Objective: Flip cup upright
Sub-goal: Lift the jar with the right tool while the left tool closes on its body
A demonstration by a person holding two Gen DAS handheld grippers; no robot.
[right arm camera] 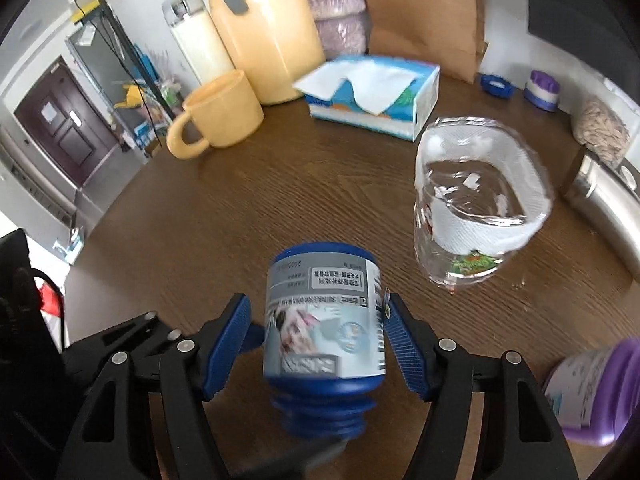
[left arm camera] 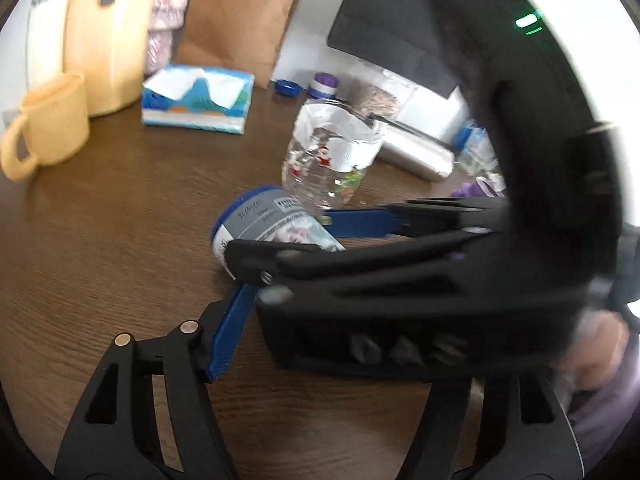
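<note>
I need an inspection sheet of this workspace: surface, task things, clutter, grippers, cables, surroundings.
Surface: brown wooden table, a few crumbs.
Job's things: blue container, threaded neck toward the camera, between right pads; clear plastic cup stands open end up.
Clutter: yellow mug, yellow jug, tissue box, paper bag, steel flask, purple bottle.
Grippers: right gripper shut on container; left gripper state unclear.
Cables: dark cable by wall.
Surroundings: dark door.

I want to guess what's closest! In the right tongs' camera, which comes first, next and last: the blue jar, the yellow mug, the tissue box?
1. Blue jar: between the right tongs, nearest.
2. Yellow mug: farther back, on the left.
3. Tissue box: back, middle; about as far as the mug, too close to call.
</note>
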